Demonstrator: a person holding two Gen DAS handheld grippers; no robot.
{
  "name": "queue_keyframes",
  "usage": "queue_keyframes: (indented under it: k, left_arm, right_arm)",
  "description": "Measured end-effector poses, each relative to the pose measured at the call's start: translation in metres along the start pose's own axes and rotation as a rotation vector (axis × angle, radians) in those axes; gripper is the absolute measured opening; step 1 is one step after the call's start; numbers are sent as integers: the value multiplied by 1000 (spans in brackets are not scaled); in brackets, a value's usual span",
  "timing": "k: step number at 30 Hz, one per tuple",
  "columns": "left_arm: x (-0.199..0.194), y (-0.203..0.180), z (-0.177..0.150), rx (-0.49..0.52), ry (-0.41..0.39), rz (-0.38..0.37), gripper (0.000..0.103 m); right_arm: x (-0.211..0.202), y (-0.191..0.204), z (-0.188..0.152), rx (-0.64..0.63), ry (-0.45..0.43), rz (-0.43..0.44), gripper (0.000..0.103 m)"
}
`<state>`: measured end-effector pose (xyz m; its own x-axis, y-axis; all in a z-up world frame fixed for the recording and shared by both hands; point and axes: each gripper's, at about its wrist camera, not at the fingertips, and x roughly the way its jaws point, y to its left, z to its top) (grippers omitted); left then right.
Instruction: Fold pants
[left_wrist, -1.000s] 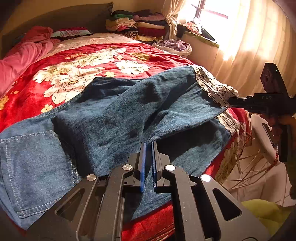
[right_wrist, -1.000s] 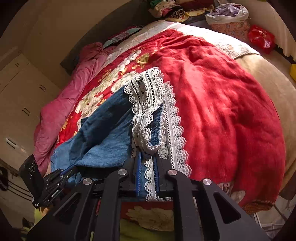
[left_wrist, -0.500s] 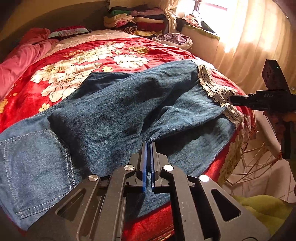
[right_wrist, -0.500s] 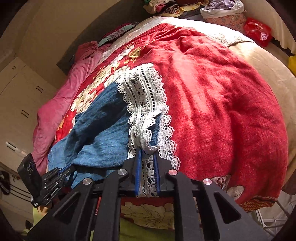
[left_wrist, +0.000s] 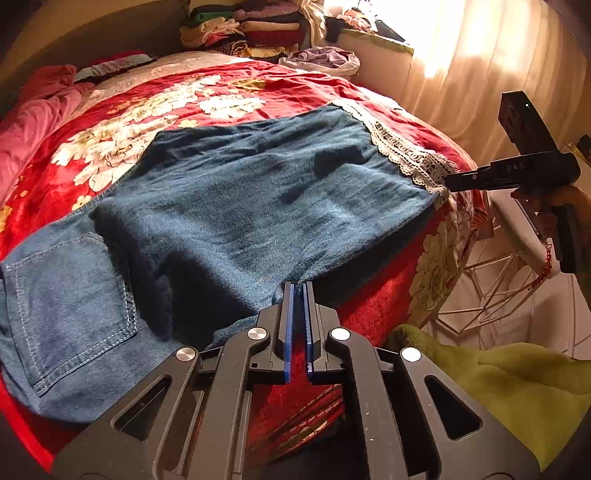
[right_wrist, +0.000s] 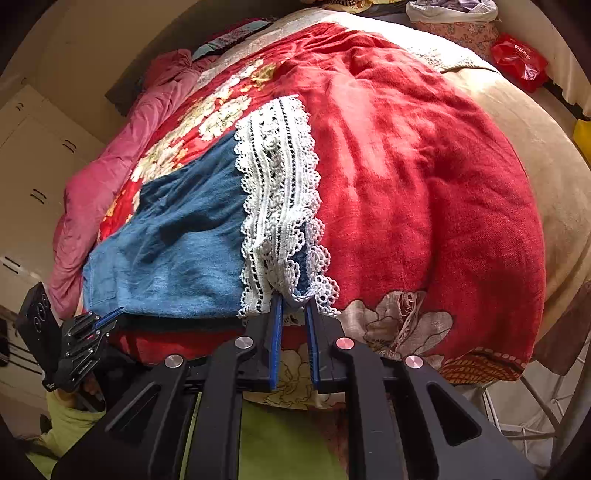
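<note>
Blue denim pants (left_wrist: 236, 206) with a white lace hem (right_wrist: 277, 192) lie on the red floral bedspread (left_wrist: 155, 107), one leg folded over the other. A back pocket (left_wrist: 70, 291) shows at near left. My left gripper (left_wrist: 298, 286) is shut on the near edge of the denim at the bed's front edge; it also shows in the right wrist view (right_wrist: 107, 318). My right gripper (right_wrist: 294, 299) holds the lace hem corner between slightly parted pads; it also shows in the left wrist view (left_wrist: 448, 183).
A pink quilt (left_wrist: 29, 122) lies at the bed's far left. Stacked folded clothes (left_wrist: 243, 33) and a laundry bundle (left_wrist: 321, 61) sit beyond the bed. A white wire stool (left_wrist: 506, 273) stands right of the bed. A red bag (right_wrist: 521, 61) lies far right.
Both grippers pulled the top leg toward the bed's front edge. The denim went from bunched and raised to flat and spread, with the lace hem lowered onto the bedspread.
</note>
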<state>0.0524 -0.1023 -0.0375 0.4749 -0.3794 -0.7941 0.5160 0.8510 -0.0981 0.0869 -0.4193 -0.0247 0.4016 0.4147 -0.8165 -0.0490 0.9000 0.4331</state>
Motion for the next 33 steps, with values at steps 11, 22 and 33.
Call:
queue_keyframes:
  k: [11,22,33]
  left_arm:
    - [-34,20,-10,-104,-44,2,41]
    - [-120,144,-53,-582,-197,384,89]
    - [-79,167,-49,-663,-173,344,38]
  right_arm:
    - [-44,27,17,-161,-144,-103,36]
    - [47,96,1,-493,-23,-134,41]
    - [54,87,-3,-473,12,-111,51]
